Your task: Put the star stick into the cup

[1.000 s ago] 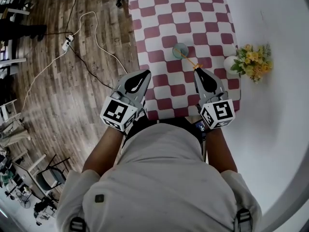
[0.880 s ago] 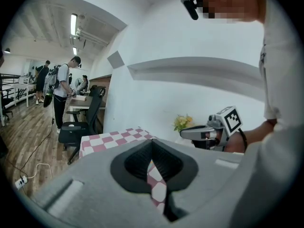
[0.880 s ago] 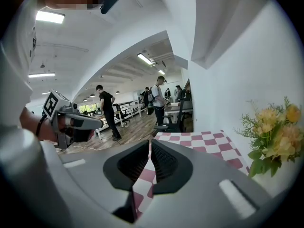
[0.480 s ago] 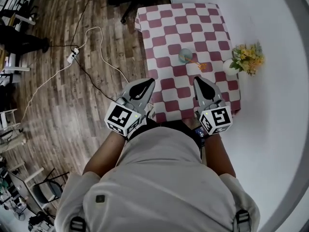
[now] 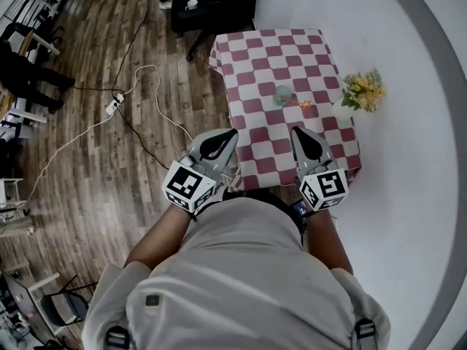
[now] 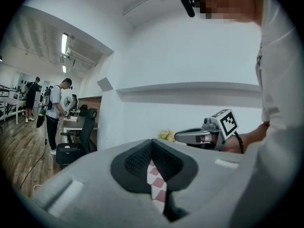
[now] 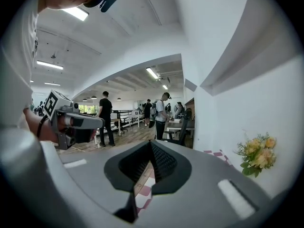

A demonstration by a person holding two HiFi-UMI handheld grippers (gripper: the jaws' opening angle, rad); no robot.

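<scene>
A small pale blue cup (image 5: 282, 95) stands on the red-and-white checked table (image 5: 255, 64). The orange star stick (image 5: 303, 104) runs from the cup's rim out to its star end on the right; whether its foot is inside the cup is too small to tell. My left gripper (image 5: 228, 133) hovers shut and empty by the table's near left corner. My right gripper (image 5: 295, 131) hovers shut and empty over the near edge, short of the star. In the left gripper view the jaws (image 6: 152, 148) meet; the right gripper view shows the same (image 7: 150, 147).
Yellow flowers (image 5: 363, 91) in a white vase stand at the table's right edge, by the white wall. A white cable and power strip (image 5: 117, 106) lie on the wooden floor to the left. A black chair (image 5: 211, 2) stands beyond the table. People stand in the office behind.
The table, cup and stick now look smaller and farther off. Both grippers have drawn back from the cup toward the table's near edge, still shut and empty.
</scene>
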